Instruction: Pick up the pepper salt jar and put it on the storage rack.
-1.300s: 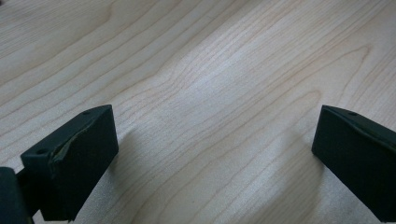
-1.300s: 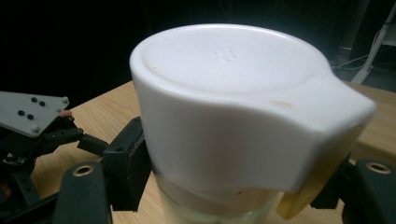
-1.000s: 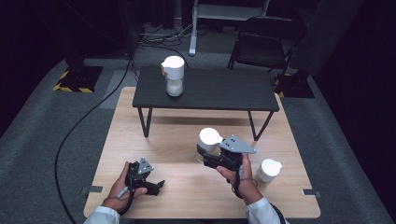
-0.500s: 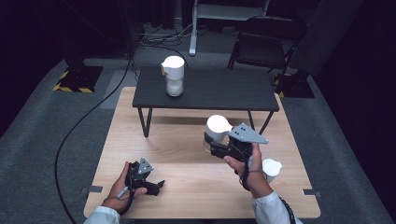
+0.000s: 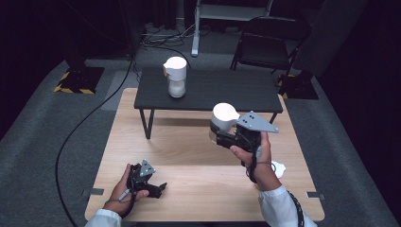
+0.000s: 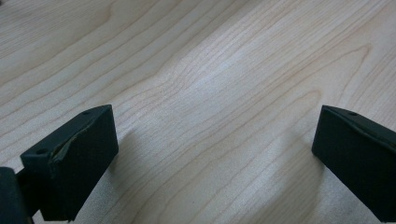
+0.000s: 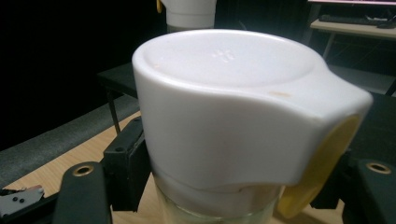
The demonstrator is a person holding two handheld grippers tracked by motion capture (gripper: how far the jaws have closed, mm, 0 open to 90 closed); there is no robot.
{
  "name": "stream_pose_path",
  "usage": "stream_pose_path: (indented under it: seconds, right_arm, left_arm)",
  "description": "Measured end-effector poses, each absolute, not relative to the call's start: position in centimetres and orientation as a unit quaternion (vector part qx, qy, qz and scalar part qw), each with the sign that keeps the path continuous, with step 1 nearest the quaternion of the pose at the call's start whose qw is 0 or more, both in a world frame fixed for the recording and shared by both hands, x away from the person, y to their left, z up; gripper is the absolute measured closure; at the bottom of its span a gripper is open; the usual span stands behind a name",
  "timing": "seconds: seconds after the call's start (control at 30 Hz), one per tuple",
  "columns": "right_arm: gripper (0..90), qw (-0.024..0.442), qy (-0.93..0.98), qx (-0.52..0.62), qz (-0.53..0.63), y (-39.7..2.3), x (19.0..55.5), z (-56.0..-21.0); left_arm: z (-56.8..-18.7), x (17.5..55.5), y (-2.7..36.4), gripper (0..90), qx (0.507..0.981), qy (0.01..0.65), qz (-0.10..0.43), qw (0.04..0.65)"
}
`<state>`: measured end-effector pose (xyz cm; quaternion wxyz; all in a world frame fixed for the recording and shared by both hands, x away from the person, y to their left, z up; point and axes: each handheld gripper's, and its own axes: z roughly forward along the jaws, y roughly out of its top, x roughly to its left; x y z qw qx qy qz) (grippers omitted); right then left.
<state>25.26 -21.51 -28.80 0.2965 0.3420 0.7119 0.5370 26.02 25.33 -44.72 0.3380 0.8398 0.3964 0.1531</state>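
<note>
My right gripper [image 5: 218,135] is shut on a clear glass jar with a white lid [image 5: 224,117], held upright in the air above the wooden table [image 5: 189,156]. In the right gripper view the white lid [image 7: 224,102] with a yellow tab [image 7: 322,163] is close up between the black jaws. A second jar with a white lid [image 5: 175,77] stands on the low black table [image 5: 236,90]. My left gripper [image 5: 158,187] rests on the wooden table near its front left, held by a hand. Its black fingertips [image 6: 74,158] stand wide apart over bare wood, with nothing between them.
A white lid-like object [image 5: 279,169] lies on the wooden table's right side, partly behind the right forearm. A black folding chair [image 5: 272,38] stands behind the black table. A cable [image 5: 90,118] runs across the grey floor at the left.
The right gripper has risen with the jar and moved toward the black table. The left gripper has stayed in place.
</note>
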Motion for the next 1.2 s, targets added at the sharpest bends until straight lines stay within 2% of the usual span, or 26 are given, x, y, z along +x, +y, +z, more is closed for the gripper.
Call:
stream_pose_path:
  seconds: [0.37,0.93,1.2]
  right_arm:
    - [29.6,0.314,0.707,0.344,0.532,-21.0,26.1,-26.5]
    - [29.5,0.312,0.705,0.352,0.531,-20.6,26.2,-25.7]
    - [29.5,0.325,0.696,0.352,0.535,-20.6,25.8,-24.5]
  left_arm:
    - [-44.7,26.0,25.3,0.0,0.840,0.396,0.153,0.338]
    - [-44.7,26.0,25.3,0.0,0.839,0.397,0.153,0.339]
    - [-44.7,26.0,25.3,0.0,0.840,0.396,0.153,0.338]
